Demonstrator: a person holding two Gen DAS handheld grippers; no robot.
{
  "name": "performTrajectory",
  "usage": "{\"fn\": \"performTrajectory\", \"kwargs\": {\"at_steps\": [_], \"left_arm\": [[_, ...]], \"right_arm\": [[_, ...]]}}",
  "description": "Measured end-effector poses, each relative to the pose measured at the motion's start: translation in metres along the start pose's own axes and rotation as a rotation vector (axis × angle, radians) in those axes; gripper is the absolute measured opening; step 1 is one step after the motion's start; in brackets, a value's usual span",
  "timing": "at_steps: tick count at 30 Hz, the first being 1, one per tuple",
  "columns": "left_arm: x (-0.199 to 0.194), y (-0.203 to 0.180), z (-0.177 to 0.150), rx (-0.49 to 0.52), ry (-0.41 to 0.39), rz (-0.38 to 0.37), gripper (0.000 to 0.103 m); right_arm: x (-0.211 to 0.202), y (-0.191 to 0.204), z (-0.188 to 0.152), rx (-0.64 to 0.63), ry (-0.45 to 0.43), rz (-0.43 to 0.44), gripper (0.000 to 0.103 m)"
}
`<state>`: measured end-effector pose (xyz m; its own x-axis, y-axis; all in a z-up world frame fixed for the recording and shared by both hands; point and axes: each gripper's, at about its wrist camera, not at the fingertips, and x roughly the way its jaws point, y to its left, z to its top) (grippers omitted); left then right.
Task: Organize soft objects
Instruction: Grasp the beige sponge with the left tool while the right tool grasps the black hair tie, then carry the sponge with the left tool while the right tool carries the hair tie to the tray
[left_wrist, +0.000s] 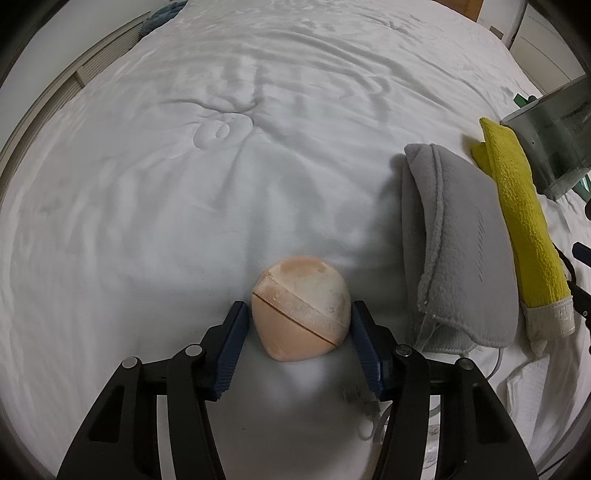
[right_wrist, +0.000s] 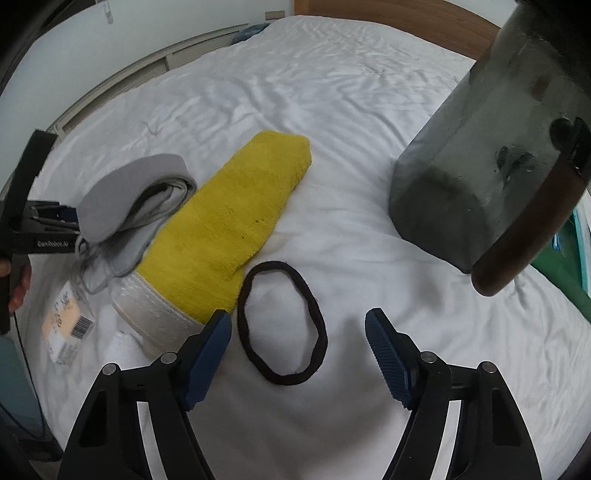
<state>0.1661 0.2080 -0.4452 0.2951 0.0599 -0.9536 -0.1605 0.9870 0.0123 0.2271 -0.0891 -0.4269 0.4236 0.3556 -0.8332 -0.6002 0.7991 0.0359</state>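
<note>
In the left wrist view a peach powder puff (left_wrist: 301, 308) with a ribbon band lies on the white bed. My left gripper (left_wrist: 298, 325) is around it, blue pads at both sides, the right pad touching it, the left a hair off. A folded grey cloth (left_wrist: 465, 254) and a yellow towel (left_wrist: 517, 221) lie to its right. In the right wrist view my right gripper (right_wrist: 298, 326) is open over a black hair band (right_wrist: 282, 323). The yellow towel (right_wrist: 236, 218) and grey cloth (right_wrist: 136, 195) lie to the left.
A grey fabric storage bin (right_wrist: 491, 147) with a brown handle stands at the right, also seen in the left wrist view (left_wrist: 554, 129). A tagged plastic packet (right_wrist: 66, 325) lies at the left. The white duvet (left_wrist: 184, 184) stretches far ahead. A wooden headboard (right_wrist: 399, 11) is at the back.
</note>
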Motion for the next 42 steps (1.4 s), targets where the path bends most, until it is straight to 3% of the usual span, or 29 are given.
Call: {"fn": "performTrajectory", "kwargs": {"at_steps": [9, 14, 20, 23, 26, 42], "left_arm": [[0.005, -0.002, 0.0, -0.001, -0.003, 0.009, 0.051], [0.006, -0.005, -0.002, 0.014, -0.009, 0.016, 0.049], [0.004, -0.01, -0.004, 0.026, -0.018, 0.007, 0.035], [0.002, -0.008, -0.003, 0.025, -0.019, -0.014, 0.013], [0.001, -0.001, -0.001, 0.016, -0.021, -0.025, 0.006], [-0.024, 0.002, 0.007, 0.012, -0.066, -0.002, 0.006]], "right_arm": [[0.023, 0.014, 0.002, -0.037, 0.021, -0.01, 0.068], [0.04, 0.019, 0.008, -0.024, 0.037, -0.017, 0.036], [0.045, 0.017, 0.013, -0.003, 0.042, 0.007, 0.006], [0.045, 0.011, 0.012, 0.027, 0.041, 0.029, 0.005], [0.042, 0.004, 0.013, 0.067, 0.033, 0.051, 0.004], [0.009, 0.0, 0.01, 0.115, -0.017, 0.047, 0.004]]}}
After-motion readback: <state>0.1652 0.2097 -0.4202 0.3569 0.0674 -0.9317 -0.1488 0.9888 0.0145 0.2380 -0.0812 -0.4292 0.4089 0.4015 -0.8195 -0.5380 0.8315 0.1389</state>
